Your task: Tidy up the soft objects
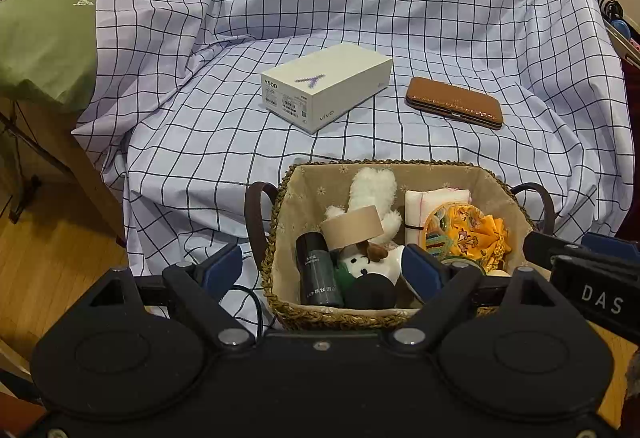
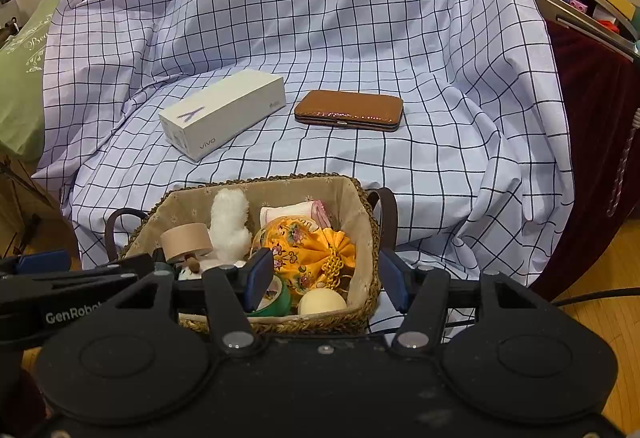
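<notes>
Woven straw rims my basket (image 1: 280,312) on the checked sheet (image 1: 224,142), and it holds a white plush (image 1: 374,194), a tape roll (image 1: 352,226), a dark bottle (image 1: 318,270) with print too small for me to read, a folded cloth (image 1: 436,196) and a yellow pouch (image 2: 308,246). Beyond it lie a white box (image 1: 326,84) marked "Y500" and "vivo" and a brown case (image 1: 454,102). My left gripper (image 1: 324,266) and right gripper (image 2: 324,280) both hover wide apart, empty, over the near rim; the arms read "DAS" and "GenRobo".
</notes>
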`<state>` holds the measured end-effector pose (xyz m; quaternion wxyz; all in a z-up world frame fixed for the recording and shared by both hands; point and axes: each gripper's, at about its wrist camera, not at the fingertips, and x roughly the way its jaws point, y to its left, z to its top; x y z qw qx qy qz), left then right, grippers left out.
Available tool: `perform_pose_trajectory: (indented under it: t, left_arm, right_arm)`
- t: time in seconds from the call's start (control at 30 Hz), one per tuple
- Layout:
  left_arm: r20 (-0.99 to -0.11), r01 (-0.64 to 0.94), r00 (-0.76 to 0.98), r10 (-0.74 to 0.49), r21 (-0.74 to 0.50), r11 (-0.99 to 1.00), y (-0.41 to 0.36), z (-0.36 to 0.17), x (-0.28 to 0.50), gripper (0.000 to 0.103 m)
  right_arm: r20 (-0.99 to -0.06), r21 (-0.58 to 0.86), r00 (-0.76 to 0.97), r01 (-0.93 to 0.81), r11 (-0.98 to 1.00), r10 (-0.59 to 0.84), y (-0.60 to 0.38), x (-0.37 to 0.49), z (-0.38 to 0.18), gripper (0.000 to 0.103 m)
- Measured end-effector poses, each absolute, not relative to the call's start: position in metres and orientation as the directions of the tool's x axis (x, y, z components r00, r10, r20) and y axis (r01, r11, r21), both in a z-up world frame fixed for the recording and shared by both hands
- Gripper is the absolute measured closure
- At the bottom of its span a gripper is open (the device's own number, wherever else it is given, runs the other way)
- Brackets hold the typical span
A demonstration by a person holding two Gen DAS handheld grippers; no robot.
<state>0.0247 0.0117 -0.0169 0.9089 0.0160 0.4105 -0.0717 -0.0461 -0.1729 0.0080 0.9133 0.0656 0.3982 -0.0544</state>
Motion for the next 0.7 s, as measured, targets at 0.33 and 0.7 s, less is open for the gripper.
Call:
perform_pose_trajectory:
  t: [0.33, 0.7]
  left_arm:
    - [-0.751, 0.147, 0.649, -0.120, -0.031, 0.989, 0.0114, -0.0182, 0.0237, 0.019]
    - [-0.751, 0.147, 0.649, -0.120, -0.031, 0.989, 0.0107, -0.0182, 0.0238, 0.019]
  right_arm:
    - [-0.740, 0.079, 0.671, 0.151, 0.985, -0.043, -0.1743, -0.0453, 0.0067, 0.046]
    - [-0.741, 0.080, 0.670, 0.152, 0.985, -0.043, -0.1740, -0.0457, 0.0061, 0.046]
